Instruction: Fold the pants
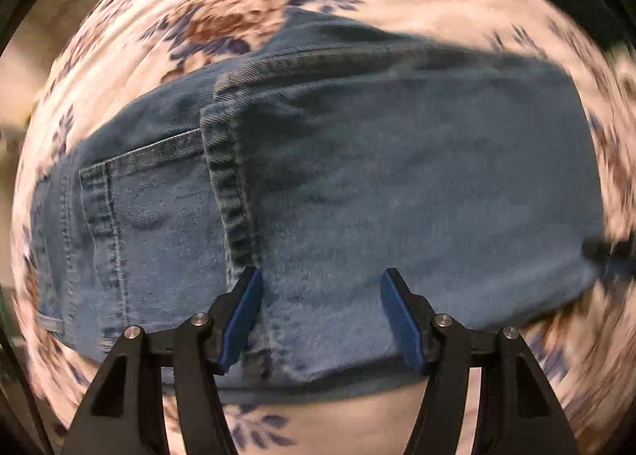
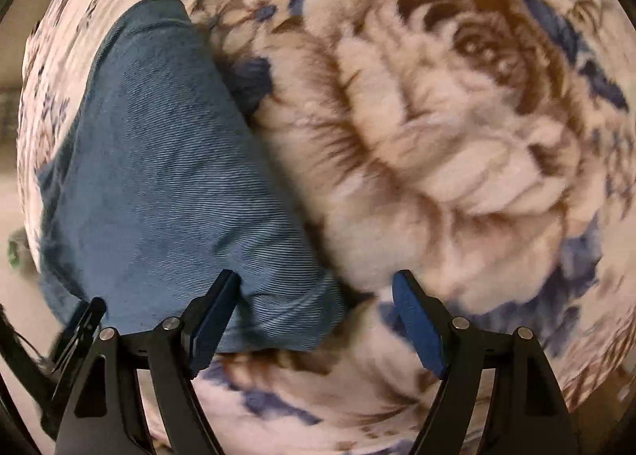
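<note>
Right gripper (image 2: 316, 282) with black arms and blue-padded fingers (image 2: 417, 319) spread wide apart, gripping nothing. Folded blue denim pants (image 2: 159, 176) ahead and mostly to the left of the jaws, one rounded corner reaching into the gap between them, just beside the left finger pad; contact there not clear. Fluffy cream blanket with brown and blue flower pattern (image 2: 457, 129) ahead and right of the jaws, running under the pants and beneath the right finger, blurred toward the edges.
</note>
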The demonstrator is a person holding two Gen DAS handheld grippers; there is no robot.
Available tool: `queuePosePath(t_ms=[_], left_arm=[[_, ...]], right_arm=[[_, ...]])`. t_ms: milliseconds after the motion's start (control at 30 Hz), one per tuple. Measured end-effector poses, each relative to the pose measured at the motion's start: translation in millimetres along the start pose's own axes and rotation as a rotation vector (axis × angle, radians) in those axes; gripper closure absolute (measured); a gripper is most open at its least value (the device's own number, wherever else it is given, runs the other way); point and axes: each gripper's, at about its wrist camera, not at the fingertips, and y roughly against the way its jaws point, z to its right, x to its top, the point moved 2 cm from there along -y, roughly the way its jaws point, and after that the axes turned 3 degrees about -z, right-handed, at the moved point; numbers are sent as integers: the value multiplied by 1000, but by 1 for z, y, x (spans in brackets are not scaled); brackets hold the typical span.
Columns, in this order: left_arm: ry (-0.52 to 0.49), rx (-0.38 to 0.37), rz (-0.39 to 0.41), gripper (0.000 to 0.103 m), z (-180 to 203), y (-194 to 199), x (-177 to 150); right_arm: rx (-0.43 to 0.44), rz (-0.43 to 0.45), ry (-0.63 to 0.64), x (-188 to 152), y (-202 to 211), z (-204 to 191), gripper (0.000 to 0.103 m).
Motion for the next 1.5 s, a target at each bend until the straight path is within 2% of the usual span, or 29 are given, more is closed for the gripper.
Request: queuePosePath(t_ms=[133,200,300,400,500,600,633,667,733,767,900,1033,1067,1133,1233,1300,1333,1367,1400,1433,1500], left_arm=[[18,44,-30,41,-7,11,-10],[91,6,-34,41,-18,21,-11],[163,-4,35,41,-24,46,-3],[199,2,80,41,-26,52,22],[248,-12,87,41,-46,35,61],[230,-25,51,41,-48,11,79],[210,-49,30,46,-48,2,86],[191,-67,25,69,-46,-1,89],[150,-67,50,82,-44,0,91],[145,-80,65,85,-44,2,90],[170,-96,106,86,-49,10,85],[213,-105,63,80,-55,-3,89],[221,-108,60,74,-57,-2,89],[231,-82,64,68,-61,4,85],[256,-90,51,63,-67,-2,72],[267,-100,25,62,-67,-11,63],[270,-106,24,62,-68,-13,60],[268,-104,29,62,-67,-13,58],[260,-98,32,62,-66,-12,56],[243,-89,31,62,-63,-11,55],[225,-73,33,62,-60,-11,53]], right_arm=[[22,-49,13,6,8,11,22],[34,-21,30,18,29,13,22],[47,64,110,36,65,-3,22],[15,98,230,61,80,-32,22],[-60,121,316,90,76,-63,22],[-85,120,369,107,68,-80,22],[-82,113,381,113,63,-85,22],[-81,103,385,116,59,-85,23],[-101,97,381,117,46,-89,24],[-115,95,384,119,43,-89,24],[-113,87,375,119,36,-85,24],[-67,68,316,111,43,-72,24],[-65,66,303,105,48,-65,24],[-56,51,293,88,54,-50,24],[-87,12,262,51,48,-16,24],[-24,-47,177,29,35,18,25],[32,-66,136,21,30,30,35],[160,-69,59,11,26,47,57],[250,-65,17,6,25,56,67],[286,-59,-6,2,24,62,67],[283,-46,14,-6,26,65,67]])
